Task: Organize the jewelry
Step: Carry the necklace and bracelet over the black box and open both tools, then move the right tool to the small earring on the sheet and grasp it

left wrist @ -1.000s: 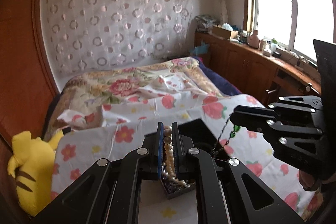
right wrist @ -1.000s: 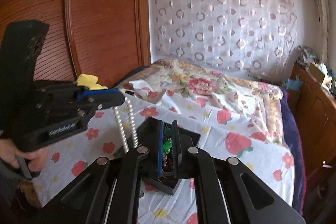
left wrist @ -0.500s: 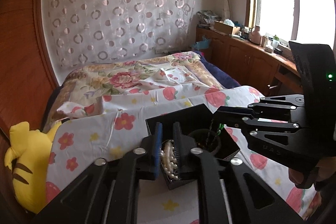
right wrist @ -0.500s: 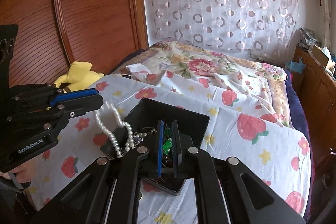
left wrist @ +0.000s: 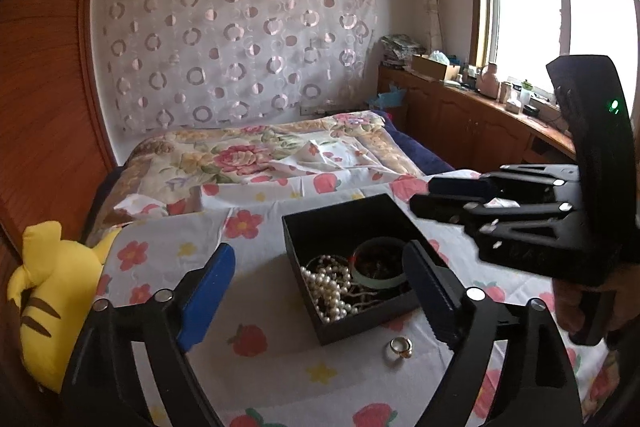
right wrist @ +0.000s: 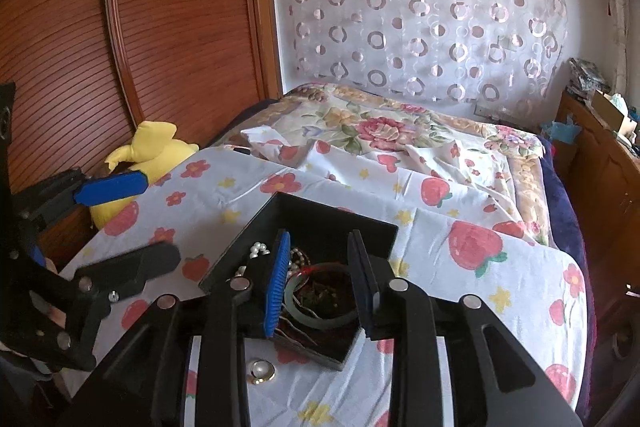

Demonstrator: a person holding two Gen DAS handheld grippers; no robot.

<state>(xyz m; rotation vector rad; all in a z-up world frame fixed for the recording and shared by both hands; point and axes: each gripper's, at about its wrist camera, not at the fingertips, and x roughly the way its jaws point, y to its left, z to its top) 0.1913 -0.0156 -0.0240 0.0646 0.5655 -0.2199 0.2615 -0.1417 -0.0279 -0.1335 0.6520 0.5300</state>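
A black open box (left wrist: 344,217) (right wrist: 332,223) sits on the flowered sheet. In it lie a white pearl necklace (left wrist: 330,287) (right wrist: 258,249), a green bangle (left wrist: 378,279) (right wrist: 320,315) and a dark chain. A gold pearl ring (left wrist: 401,346) (right wrist: 262,371) lies on the sheet just in front of the box. My left gripper (left wrist: 320,291) is open wide and empty above the near side of the box. My right gripper (right wrist: 320,279) is open and empty over the bangle; it also shows in the left wrist view (left wrist: 424,195).
A yellow plush toy (left wrist: 48,291) (right wrist: 152,147) lies at the bed's left edge by the wooden headboard (right wrist: 120,47). A floral quilt (left wrist: 248,155) covers the far bed. A wooden cabinet (left wrist: 480,123) with clutter runs under the window at the right.
Both grippers have opened. The pearl necklace dropped from my left gripper and the green-beaded chain from my right into the box. Both grippers have drawn back a little.
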